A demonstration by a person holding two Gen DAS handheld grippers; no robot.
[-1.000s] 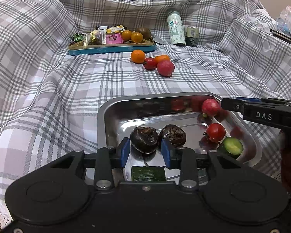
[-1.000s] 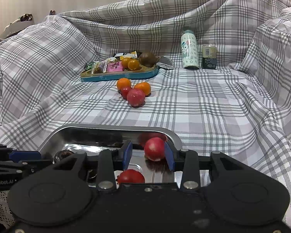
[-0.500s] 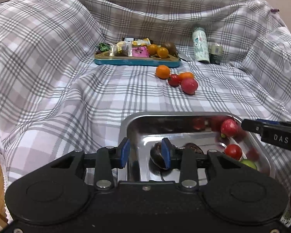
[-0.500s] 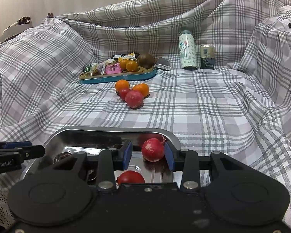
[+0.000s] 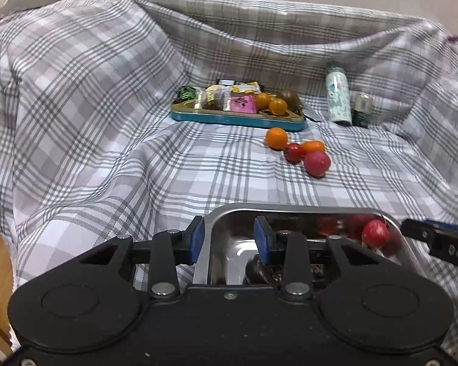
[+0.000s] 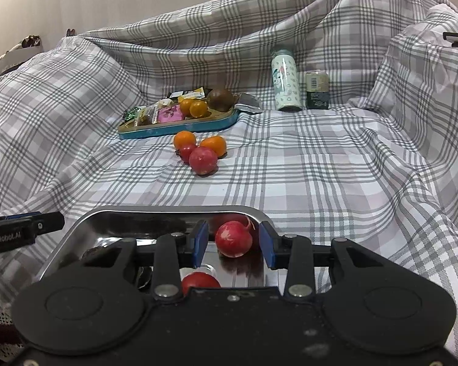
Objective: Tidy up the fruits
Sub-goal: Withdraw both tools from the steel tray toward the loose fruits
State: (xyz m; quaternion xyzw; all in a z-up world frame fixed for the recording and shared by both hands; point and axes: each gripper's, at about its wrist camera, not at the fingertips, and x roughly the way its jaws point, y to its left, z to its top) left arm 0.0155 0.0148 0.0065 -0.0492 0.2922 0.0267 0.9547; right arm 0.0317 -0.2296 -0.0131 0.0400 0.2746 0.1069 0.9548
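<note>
A steel tray (image 5: 290, 209) lies near me on the checked cloth. It holds a pink-red radish (image 5: 374, 233), a dark wrinkled fruit (image 5: 255, 270) and a red tomato (image 6: 198, 282). My left gripper (image 5: 228, 241) is open and holds nothing, straddling the tray's left rim. My right gripper (image 6: 232, 244) is open over the tray (image 6: 168, 210); the radish (image 6: 232, 239) rests just beyond its pads, untouched. Farther out on the cloth lie an orange fruit (image 6: 184, 140), a small red tomato (image 6: 187, 152), a second orange one (image 6: 214, 145) and a red radish (image 6: 203, 160).
A teal tray (image 5: 238, 119) at the back carries snack packets, two small orange fruits and a brown fruit (image 5: 288, 99). A patterned bottle (image 5: 339, 97) and a small can (image 5: 361, 108) stand to its right. The cloth rises in folds on all sides.
My left gripper has drawn back and to the left, from above the dark fruits to the tray's left rim. The right gripper has barely moved; the radish stays in the tray.
</note>
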